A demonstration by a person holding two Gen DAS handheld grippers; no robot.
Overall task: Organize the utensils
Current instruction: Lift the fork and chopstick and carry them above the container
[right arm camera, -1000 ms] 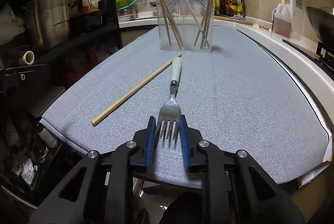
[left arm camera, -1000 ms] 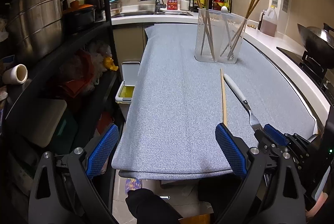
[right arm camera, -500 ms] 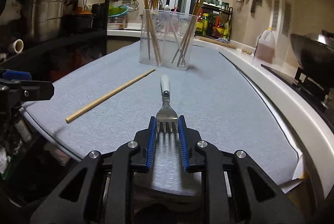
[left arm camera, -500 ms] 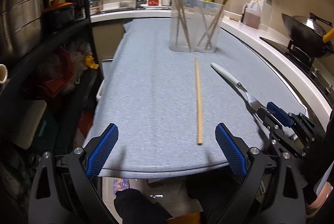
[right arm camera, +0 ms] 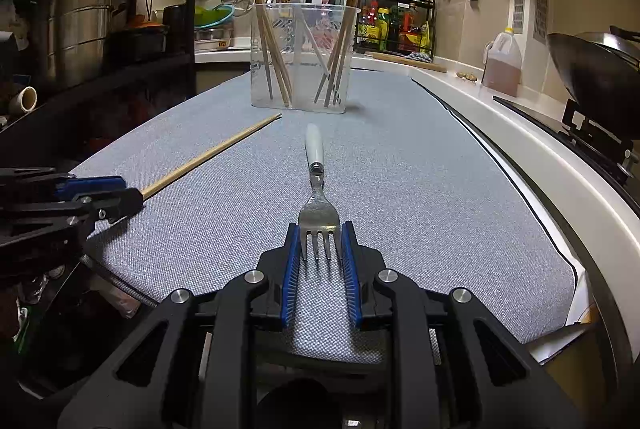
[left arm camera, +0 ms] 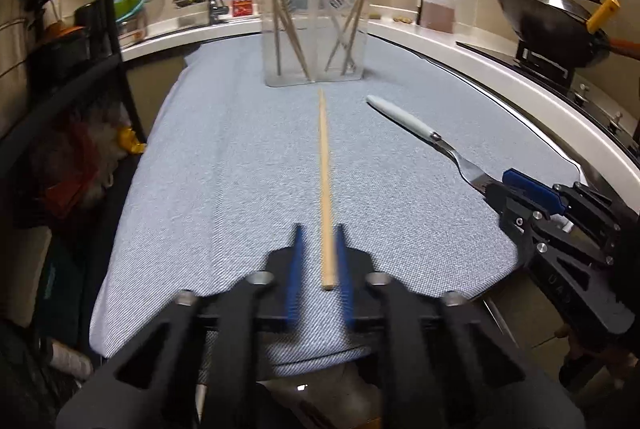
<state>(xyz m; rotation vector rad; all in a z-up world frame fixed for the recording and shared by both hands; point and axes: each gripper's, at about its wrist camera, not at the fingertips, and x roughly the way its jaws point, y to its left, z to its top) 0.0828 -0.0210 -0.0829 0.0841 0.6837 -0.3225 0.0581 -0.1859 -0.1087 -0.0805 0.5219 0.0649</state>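
Note:
A wooden chopstick lies lengthwise on the grey cloth, its far tip near a clear plastic holder that holds several chopsticks. My left gripper has its jaws closing around the chopstick's near end. The right pad is close to the chopstick and a gap shows on the left side. To the right lies a white-handled fork, and my right gripper is shut on its tines. The chopstick, left gripper and holder also show in the right wrist view.
A black shelf rack with steel pots stands along the left edge of the cloth. On the right, a white counter carries a wok on a stove and an oil jug. A sink and bottles sit behind the holder.
My left gripper has moved forward and down onto the chopstick's near end, and its jaws have gone from wide to narrow. The right gripper keeps its grip on the fork.

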